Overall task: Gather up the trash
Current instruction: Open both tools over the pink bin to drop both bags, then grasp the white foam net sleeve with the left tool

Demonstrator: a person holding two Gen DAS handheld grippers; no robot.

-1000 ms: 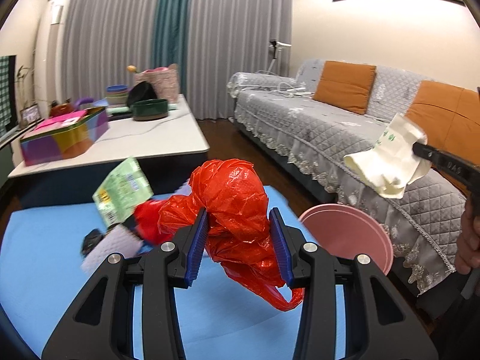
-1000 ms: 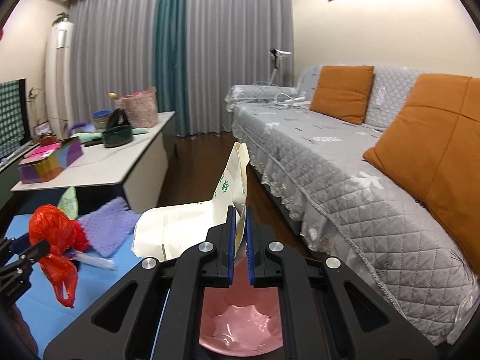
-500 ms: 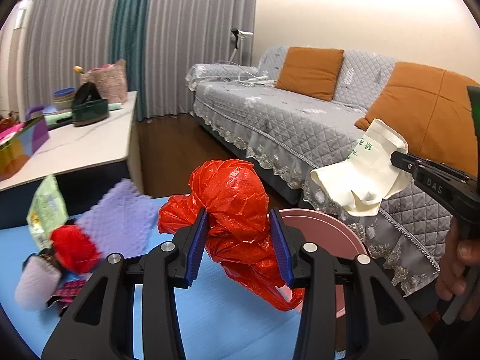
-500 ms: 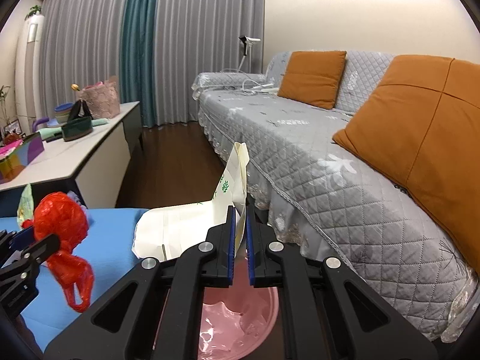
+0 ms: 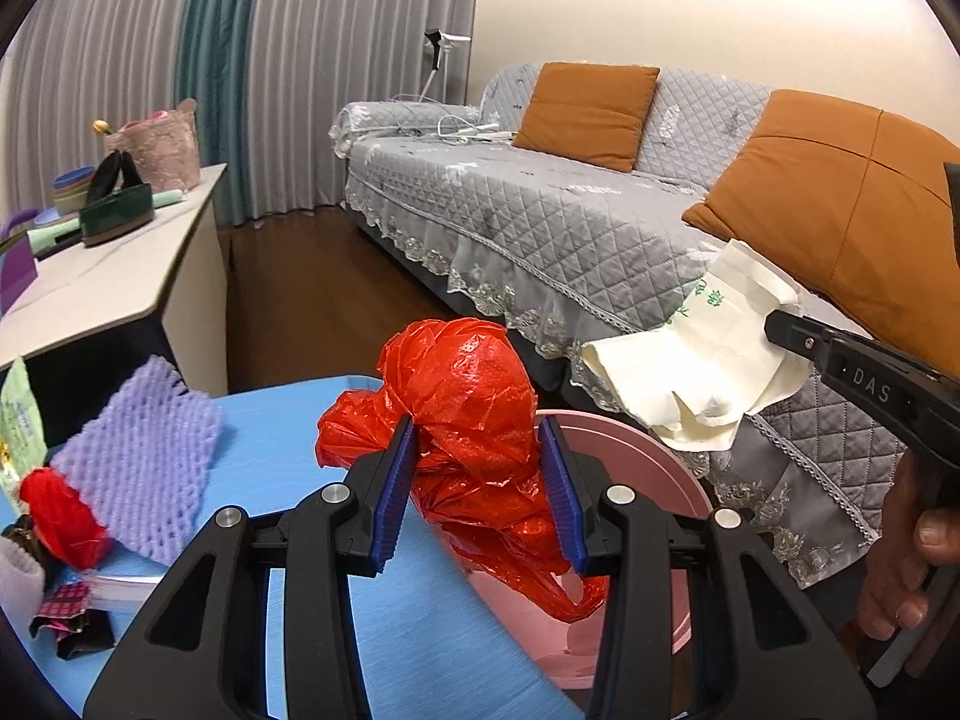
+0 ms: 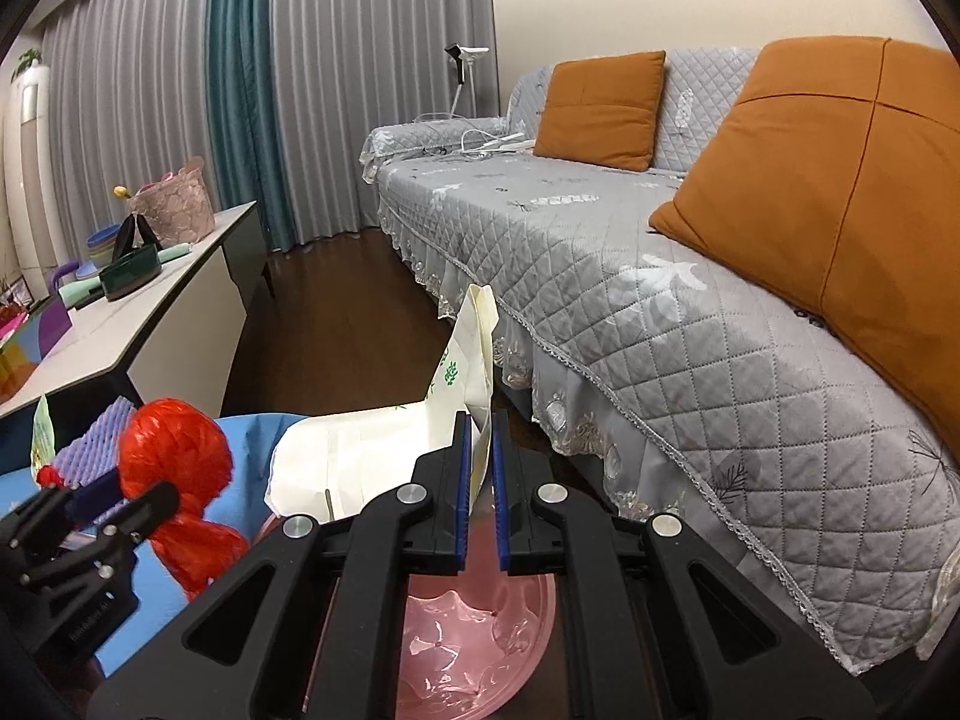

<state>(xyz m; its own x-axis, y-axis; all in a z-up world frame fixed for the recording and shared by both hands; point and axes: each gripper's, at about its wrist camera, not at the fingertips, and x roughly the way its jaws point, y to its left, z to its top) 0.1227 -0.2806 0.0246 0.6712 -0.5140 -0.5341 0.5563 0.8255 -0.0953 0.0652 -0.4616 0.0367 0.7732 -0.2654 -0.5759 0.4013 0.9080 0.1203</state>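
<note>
the letters "das" stand in pale capitals on the black arm of the right hand-held gripper (image 5: 774,330); green print on the cream paper bag (image 5: 702,354) cannot be read.

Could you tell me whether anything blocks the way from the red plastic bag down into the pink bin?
Nothing visible does. The red plastic bag hangs in the left gripper over the pink bin, whose mouth is open; the cream paper bag hangs beside it.
</note>
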